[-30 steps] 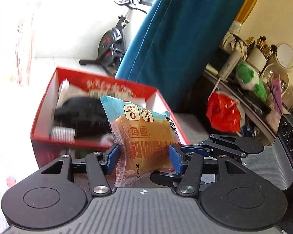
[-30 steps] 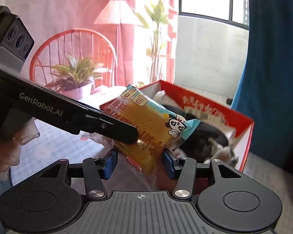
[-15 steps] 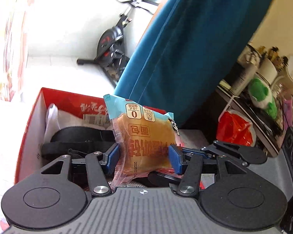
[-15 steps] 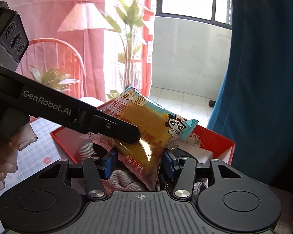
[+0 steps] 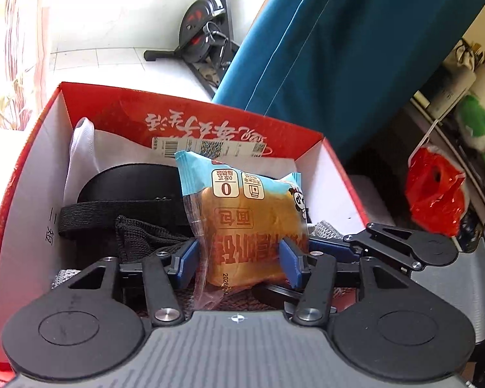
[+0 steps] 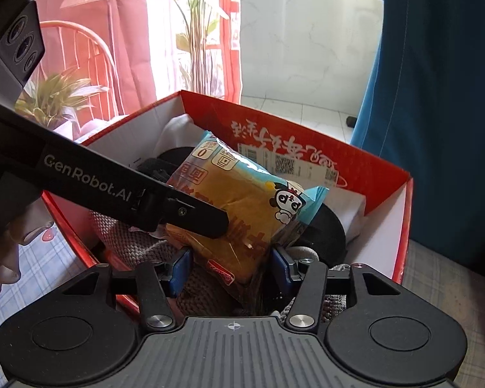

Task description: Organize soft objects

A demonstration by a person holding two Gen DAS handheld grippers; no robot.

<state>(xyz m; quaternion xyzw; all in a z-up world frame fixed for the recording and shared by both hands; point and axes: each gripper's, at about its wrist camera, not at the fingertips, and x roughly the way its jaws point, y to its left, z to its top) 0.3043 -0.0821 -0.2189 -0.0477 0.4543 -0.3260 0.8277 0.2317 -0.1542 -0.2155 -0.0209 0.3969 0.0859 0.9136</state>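
Over the open red cardboard box point(image 5: 190, 119), both grippers are holding one wrapped bread bun point(image 5: 249, 226) between them. Its clear and light-blue wrapper, printed with a small panda, is hanging just above the box's contents. The left gripper point(image 5: 239, 258) is clamping its blue pads point(image 5: 187, 258) on the lower part of the packet, squeezing the wrapper from both sides. The right gripper point(image 6: 229, 268) is likewise pinching the packet's lower end between its blue pads point(image 6: 177, 268), and the left tool's black finger is lying across the bun in the right wrist view. Inside the box, a black strapped item point(image 5: 126, 200), white fabric point(image 5: 80, 148) and grey knitted cloth point(image 6: 129, 245) are lying beneath the bun.
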